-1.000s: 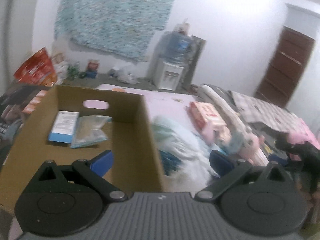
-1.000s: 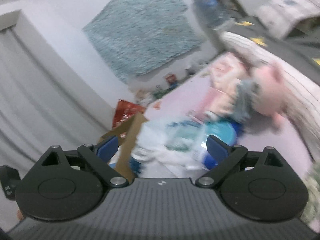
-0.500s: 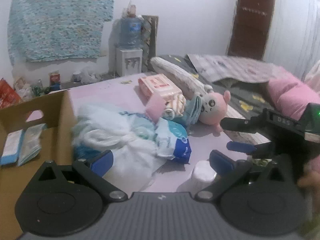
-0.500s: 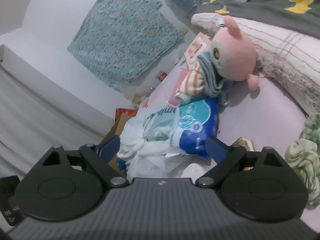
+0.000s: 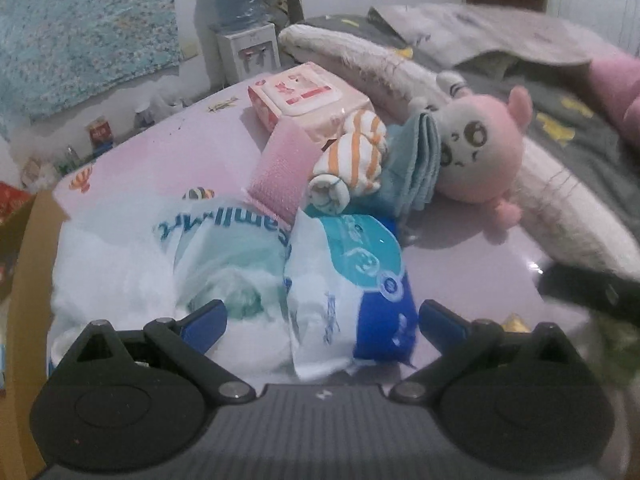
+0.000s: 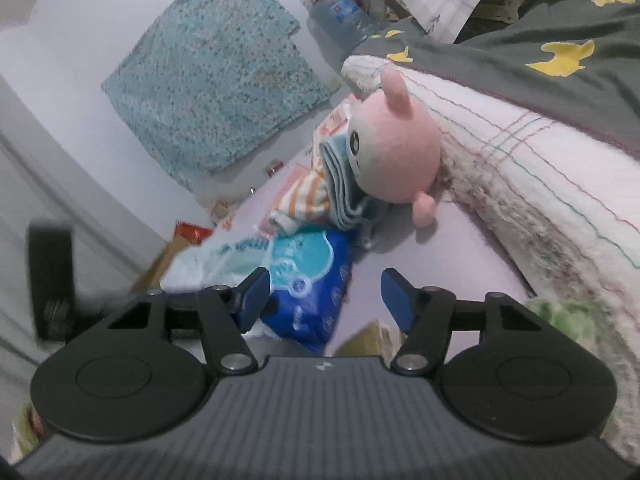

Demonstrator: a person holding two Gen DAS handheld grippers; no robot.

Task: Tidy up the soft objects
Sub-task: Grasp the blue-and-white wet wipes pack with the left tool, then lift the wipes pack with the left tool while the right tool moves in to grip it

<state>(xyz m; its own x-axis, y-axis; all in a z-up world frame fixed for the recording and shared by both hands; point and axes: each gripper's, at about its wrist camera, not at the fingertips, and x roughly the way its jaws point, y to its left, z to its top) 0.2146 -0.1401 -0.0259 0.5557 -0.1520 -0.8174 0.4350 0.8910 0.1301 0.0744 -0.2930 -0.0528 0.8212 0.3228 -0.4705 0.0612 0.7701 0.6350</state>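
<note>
Lilac bedsheet (image 5: 460, 256) carries the whole heap, with a white wall and a blue patterned hanging (image 5: 80, 32) behind; a cardboard box (image 5: 28, 280) stands at the near left edge.

Between the spread, empty jaws of the left gripper (image 5: 320, 320) the blue-and-white tissue pack (image 5: 352, 280) is framed; neither blue pad is seen to press on it, so nothing is held; its long axis is judged to run from near to far, roughly along the fingers. Just left of it, and partly under it, a white plastic bag (image 5: 132, 268) is bunched against the box.

The right gripper (image 6: 324, 300) is shown with its jaws half parted and lately drawn inward; they are closed on nothing, only bare sheet and a corner of something yellowish lying between them; the same pack (image 6: 312, 280) is seen just left of its left pad.

Farther out, a pink folded cloth (image 5: 280, 172), a striped rolled cloth (image 5: 352, 152), a blue folded towel (image 5: 416, 160) and a pink plush toy (image 5: 480, 148) are ranged left to right; a pink wipes pack (image 5: 308, 96) lies beyond them.

The left gripper is judged the nearer to the pack and already astride it; a short drop and a squeeze across its width would be needed.
</note>
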